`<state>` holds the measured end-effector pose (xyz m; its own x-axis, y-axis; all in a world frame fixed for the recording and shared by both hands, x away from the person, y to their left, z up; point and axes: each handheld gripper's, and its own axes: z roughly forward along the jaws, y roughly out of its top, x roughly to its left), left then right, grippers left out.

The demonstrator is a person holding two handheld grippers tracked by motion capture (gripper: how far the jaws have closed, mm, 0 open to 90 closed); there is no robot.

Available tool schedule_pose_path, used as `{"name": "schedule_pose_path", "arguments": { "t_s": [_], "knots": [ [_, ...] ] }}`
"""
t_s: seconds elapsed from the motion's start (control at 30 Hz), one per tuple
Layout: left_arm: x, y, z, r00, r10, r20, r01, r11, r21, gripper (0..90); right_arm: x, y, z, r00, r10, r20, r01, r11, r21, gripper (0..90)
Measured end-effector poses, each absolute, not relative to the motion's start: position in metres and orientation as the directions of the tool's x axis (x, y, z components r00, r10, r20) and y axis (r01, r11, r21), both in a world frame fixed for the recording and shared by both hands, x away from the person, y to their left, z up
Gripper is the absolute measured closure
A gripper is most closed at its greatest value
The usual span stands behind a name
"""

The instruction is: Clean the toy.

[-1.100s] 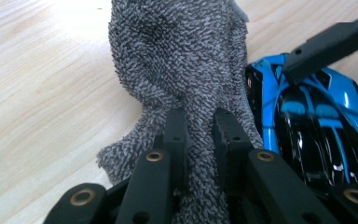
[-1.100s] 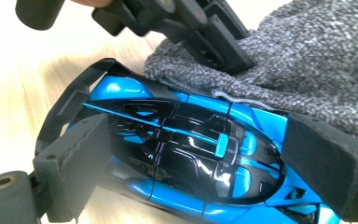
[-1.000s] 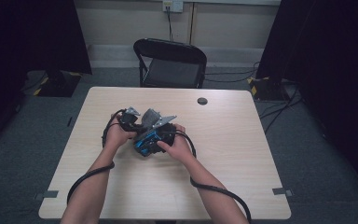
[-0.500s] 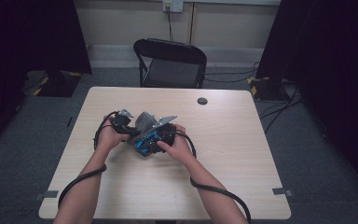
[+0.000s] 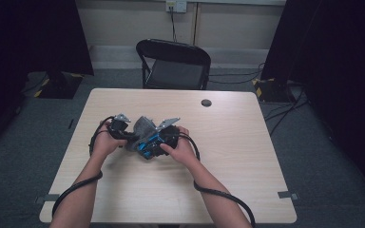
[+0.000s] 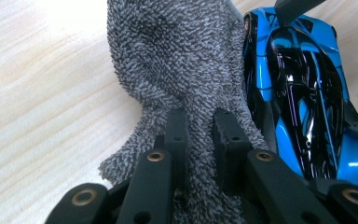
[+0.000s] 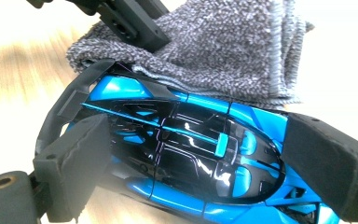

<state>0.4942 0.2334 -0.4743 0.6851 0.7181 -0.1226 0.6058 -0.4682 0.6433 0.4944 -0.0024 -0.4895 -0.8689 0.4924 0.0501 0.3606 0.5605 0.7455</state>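
- One blue toy car (image 7: 191,154)
- One grey cloth (image 6: 177,60)
- Two tongs — left tongs (image 6: 200,135), right tongs (image 7: 191,163)
- One worktop (image 5: 247,156)
- One black chair (image 5: 176,64)
- One small dark disc (image 5: 206,102)

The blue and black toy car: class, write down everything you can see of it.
The blue and black toy car is a glossy, low sports model that looks like plastic or painted metal, with a dark canopy and a black rear wing. It rests on the pale wooden table, gripped end to end by the right claw. The grey terry cloth, pinched in the left claw, lies against its side.
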Motion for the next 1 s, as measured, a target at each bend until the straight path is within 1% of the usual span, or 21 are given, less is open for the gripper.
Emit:
{"name": "schedule_pose_path", "arguments": {
  "t_s": [0.73,1.0],
  "knots": [
    [0.467,0.258,-0.471,0.678,0.716,-0.163,0.629,-0.452,0.632,78.2,0.495,-0.001,-0.489,-0.867,0.496,0.048,0.365,0.566,0.739,7.6],
    [0.458,0.270,-0.465,0.675,0.717,-0.176,0.644,-0.456,0.615,78.4,0.494,-0.002,-0.489,-0.867,0.496,0.048,0.365,0.565,0.740,7.6]
  ]
}}
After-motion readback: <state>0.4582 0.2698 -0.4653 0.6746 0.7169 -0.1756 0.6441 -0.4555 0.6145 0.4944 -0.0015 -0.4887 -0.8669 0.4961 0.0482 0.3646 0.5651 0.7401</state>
